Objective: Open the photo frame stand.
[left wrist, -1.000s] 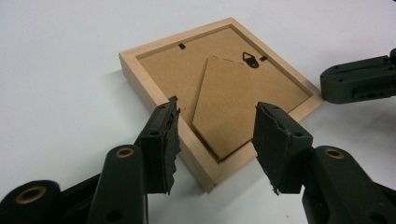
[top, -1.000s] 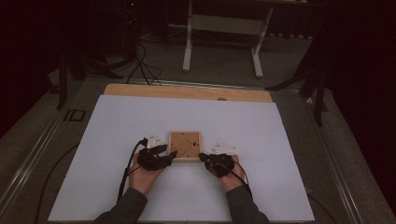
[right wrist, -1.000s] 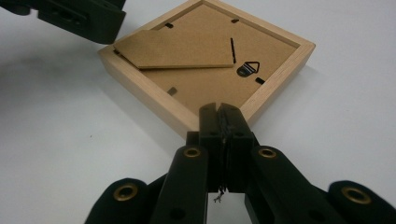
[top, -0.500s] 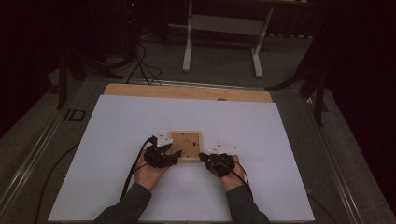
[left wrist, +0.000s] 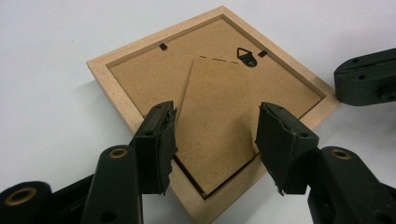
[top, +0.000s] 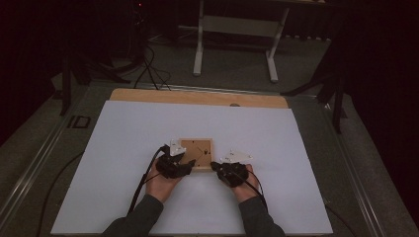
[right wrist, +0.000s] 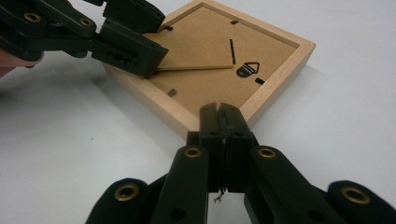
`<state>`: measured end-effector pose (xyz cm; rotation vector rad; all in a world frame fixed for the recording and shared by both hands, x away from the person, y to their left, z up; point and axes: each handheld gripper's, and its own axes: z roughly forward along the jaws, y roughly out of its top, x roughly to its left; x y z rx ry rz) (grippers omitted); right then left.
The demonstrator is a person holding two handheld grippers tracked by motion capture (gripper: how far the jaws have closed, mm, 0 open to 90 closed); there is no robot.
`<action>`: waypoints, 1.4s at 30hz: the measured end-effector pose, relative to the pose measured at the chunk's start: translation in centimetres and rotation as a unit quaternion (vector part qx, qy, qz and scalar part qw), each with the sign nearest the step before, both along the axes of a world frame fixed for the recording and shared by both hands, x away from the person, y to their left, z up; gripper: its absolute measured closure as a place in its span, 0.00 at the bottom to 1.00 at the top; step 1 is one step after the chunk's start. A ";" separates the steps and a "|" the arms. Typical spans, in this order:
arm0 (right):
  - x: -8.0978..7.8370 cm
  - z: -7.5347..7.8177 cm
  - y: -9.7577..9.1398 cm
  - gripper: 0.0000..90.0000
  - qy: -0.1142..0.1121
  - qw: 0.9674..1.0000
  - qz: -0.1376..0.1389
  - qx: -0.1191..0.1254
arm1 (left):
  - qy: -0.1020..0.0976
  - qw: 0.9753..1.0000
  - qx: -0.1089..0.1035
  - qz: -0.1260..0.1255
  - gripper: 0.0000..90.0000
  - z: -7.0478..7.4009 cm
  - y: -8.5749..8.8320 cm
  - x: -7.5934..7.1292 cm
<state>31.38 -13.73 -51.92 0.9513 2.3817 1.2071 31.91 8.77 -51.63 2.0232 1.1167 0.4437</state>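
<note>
Two black grippers meet at a square light-wood picture frame [top: 196, 153] lying face down on the white table sheet [top: 123, 148]. Left gripper [left wrist: 215, 140] has just been opening, its jaws apart astride the brown fibreboard stand flap [left wrist: 217, 126]. Right gripper [right wrist: 220, 122], clenched empty, touches the frame's corner.
</note>
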 end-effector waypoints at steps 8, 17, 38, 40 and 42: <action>0.0 0.0 0.0 0.98 0.000 1.000 0.000 0.001 | -0.005 1.000 0.012 0.008 0.55 -0.1 -0.4 0.1; 0.0 0.0 0.0 0.98 0.002 1.000 0.000 0.002 | 0.007 1.000 0.007 0.009 0.55 0.2 -0.3 0.3; 0.1 0.0 -0.1 0.98 0.001 1.000 -0.001 0.002 | 0.003 1.000 0.014 -0.005 0.49 0.2 -0.9 0.0; 0.1 0.0 -0.1 0.98 0.002 1.000 -0.001 0.002 | 0.001 1.000 0.030 0.000 0.56 0.1 -0.9 0.0; 0.1 0.0 -0.1 0.98 0.001 1.000 -0.001 0.002 | 0.003 1.000 0.026 -0.002 0.56 0.2 -0.8 0.1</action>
